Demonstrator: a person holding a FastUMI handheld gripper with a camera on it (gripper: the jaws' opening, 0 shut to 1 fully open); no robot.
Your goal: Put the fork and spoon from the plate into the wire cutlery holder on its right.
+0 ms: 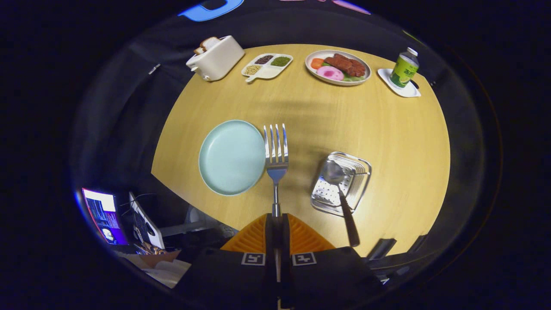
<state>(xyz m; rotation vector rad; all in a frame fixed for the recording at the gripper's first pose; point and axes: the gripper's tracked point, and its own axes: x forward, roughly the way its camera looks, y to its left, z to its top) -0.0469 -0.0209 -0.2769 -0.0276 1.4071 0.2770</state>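
The fork [276, 150] is pinched by the gripper [276, 221], held over bare worktop [387, 137] between the empty plate [231, 157] and the wire cutlery holder [342, 183], where the spoon [340, 189] is kept.

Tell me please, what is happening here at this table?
A person's hand-held gripper has its jaws shut on the handle of the fork, which sticks out ahead of them, above the wooden table, just right of the light blue plate. The spoon already lies in the wire cutlery holder to the right, its dark handle hanging over the rim. The fork is not in the holder yet.
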